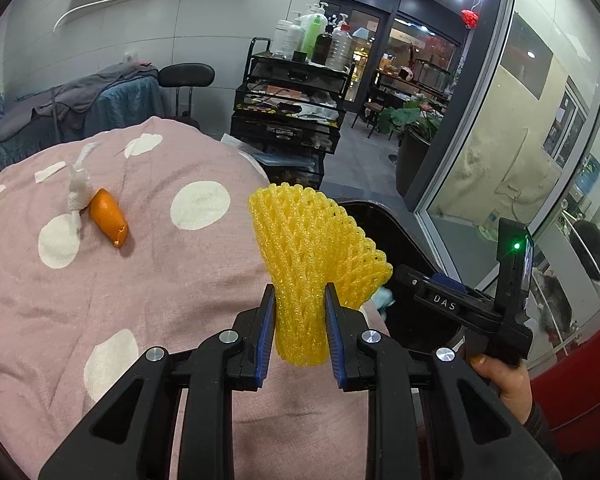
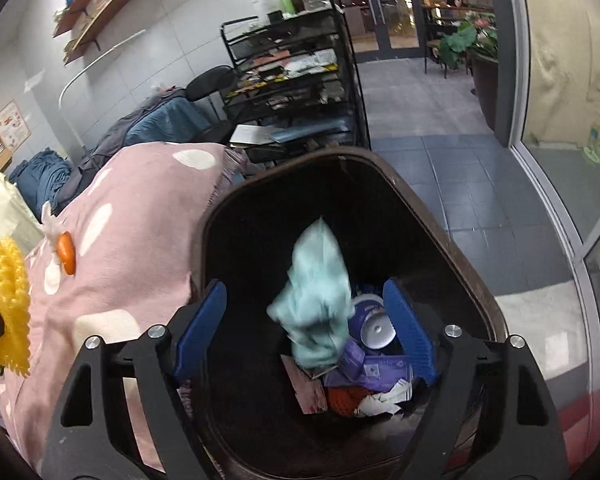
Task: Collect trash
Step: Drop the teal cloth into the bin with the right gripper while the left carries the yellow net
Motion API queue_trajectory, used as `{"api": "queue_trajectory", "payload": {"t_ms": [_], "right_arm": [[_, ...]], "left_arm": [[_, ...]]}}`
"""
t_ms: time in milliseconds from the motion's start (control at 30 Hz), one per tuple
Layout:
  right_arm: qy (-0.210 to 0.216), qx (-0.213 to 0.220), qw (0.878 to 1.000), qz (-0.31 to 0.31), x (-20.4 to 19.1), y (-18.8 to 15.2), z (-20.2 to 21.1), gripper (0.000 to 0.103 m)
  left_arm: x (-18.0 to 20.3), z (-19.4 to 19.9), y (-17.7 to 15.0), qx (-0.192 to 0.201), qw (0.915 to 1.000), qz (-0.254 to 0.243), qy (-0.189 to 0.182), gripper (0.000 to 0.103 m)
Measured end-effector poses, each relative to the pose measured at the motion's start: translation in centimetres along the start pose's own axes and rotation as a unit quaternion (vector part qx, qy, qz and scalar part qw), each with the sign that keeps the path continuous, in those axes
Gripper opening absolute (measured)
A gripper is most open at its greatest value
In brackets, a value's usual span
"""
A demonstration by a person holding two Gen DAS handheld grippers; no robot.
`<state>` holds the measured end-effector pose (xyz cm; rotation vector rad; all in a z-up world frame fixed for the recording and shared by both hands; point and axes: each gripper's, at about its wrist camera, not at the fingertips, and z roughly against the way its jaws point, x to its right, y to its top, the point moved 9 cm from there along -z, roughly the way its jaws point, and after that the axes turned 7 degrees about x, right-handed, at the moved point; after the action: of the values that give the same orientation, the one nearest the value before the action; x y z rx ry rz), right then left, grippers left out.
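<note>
**A:** Your left gripper (image 1: 300,316) has its blue pads nearly together, pinching the yellow foam fruit-net sleeve (image 1: 312,252) by its lower end. The flared top stands free above the fingers, so it should fall away cleanly once you let go.

**B:** And my right?

**A:** Your right gripper (image 2: 306,322) hangs over the dark, brown-rimmed trash bin (image 2: 460,240) with its jaws spread wide and nothing pressed between the pads. The crumpled pale-green tissue (image 2: 314,300) sits blurred in the gap, clear of both fingers, above the purple wrappers and white lid already in the bin (I judge it is dropping, not held).

**B:** What's left to collect?

**A:** On the pink polka-dot cloth (image 1: 140,280), an orange peel piece (image 1: 108,216) lies touching a twisted white foam net (image 1: 78,192), well apart from the bin. The bin stands just beside the cloth's edge, so your yellow sleeve needs only a short carry rightward before you open over the mouth.
</note>
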<state>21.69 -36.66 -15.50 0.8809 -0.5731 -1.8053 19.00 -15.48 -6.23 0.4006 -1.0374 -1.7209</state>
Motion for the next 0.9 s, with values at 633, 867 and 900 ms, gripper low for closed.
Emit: {"api": "queue_trajectory", "payload": {"t_ms": [633, 867, 900], "right_arm": [[-0.024, 0.048, 0.998, -0.041, 3.2, 1.1, 3.1, 0.089], [-0.034, 0.055, 0.997, -0.052, 4.5, 1.7, 3.8, 0.089], [-0.036, 0.056, 0.996, -0.053, 4.7, 1.8, 3.9, 0.089]], "left_arm": [[4.7, -4.4, 1.1, -0.046, 0.9974, -0.015, -0.053, 0.024], [6.4, -6.6, 1.1, -0.070, 0.9953, -0.029, -0.060, 0.024], [6.5, -6.9, 1.1, -0.072, 0.9951, -0.032, -0.059, 0.024]]}}
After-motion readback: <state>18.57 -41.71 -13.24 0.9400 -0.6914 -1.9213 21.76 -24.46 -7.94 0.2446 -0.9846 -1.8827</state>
